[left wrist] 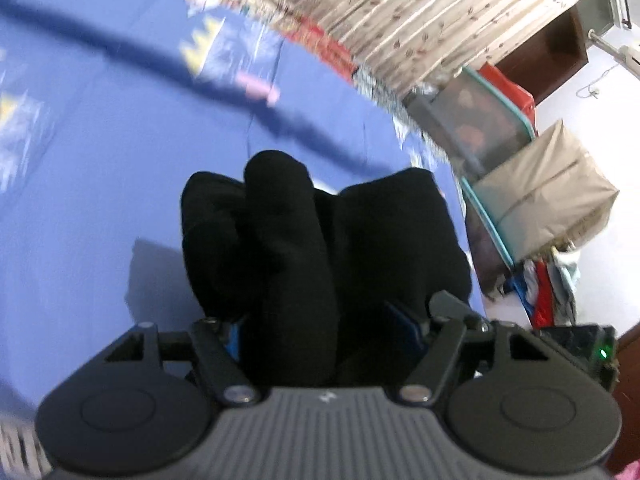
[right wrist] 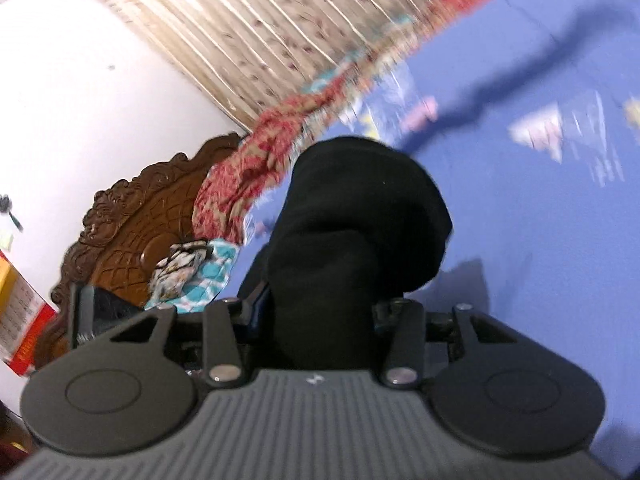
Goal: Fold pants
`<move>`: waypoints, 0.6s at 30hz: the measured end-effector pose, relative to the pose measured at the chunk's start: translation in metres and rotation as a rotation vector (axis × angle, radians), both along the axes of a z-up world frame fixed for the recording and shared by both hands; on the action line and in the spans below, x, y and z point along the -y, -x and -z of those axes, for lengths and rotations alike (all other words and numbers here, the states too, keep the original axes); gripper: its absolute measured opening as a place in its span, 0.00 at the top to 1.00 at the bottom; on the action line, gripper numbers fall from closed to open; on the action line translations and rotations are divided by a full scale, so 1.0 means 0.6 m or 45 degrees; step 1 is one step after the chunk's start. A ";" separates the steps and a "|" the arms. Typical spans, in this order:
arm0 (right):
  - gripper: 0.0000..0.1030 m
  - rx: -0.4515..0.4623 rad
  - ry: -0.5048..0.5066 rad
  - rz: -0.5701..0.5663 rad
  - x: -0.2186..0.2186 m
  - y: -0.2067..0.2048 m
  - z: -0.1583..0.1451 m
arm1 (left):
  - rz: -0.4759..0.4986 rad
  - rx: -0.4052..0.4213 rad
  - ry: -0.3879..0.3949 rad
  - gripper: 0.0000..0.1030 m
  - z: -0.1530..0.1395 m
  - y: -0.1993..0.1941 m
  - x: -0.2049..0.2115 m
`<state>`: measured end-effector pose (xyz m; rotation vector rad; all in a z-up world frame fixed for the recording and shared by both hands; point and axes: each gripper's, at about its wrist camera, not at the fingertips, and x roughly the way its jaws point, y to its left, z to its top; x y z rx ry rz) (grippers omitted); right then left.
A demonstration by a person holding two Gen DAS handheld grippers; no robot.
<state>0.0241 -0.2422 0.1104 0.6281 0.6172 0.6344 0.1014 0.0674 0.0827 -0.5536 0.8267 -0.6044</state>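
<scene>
The black pants (left wrist: 304,240) hang bunched in front of my left gripper (left wrist: 320,332), which is shut on them; the cloth hides its fingertips. In the right wrist view the same black pants (right wrist: 360,216) bulge between the fingers of my right gripper (right wrist: 320,316), which is also shut on them. Both grippers hold the pants lifted above a blue patterned bedsheet (left wrist: 100,160), which also shows in the right wrist view (right wrist: 540,220). Both views are blurred by motion.
A floral curtain (left wrist: 420,12) hangs behind the bed. Storage boxes (left wrist: 480,120) and a tan wrapped bundle (left wrist: 548,184) stand beside the bed. A carved wooden headboard (right wrist: 132,232) with red patterned cloth (right wrist: 248,168) lies at the bed's end.
</scene>
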 end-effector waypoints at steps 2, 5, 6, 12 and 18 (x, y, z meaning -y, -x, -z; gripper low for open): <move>0.54 0.038 0.007 0.017 0.004 -0.035 -0.008 | -0.011 0.052 -0.029 0.35 -0.020 -0.041 0.011; 0.54 0.077 0.001 0.063 0.009 -0.101 -0.011 | -0.022 0.118 -0.080 0.35 -0.037 -0.101 0.029; 0.54 0.087 -0.004 0.079 0.011 -0.124 -0.009 | -0.028 0.126 -0.090 0.35 -0.039 -0.119 0.033; 0.55 0.121 0.033 0.167 0.014 -0.233 0.026 | -0.070 0.164 -0.167 0.36 -0.022 -0.227 0.062; 0.56 0.053 0.093 0.254 0.016 -0.300 0.095 | -0.101 0.130 -0.313 0.41 0.048 -0.311 0.093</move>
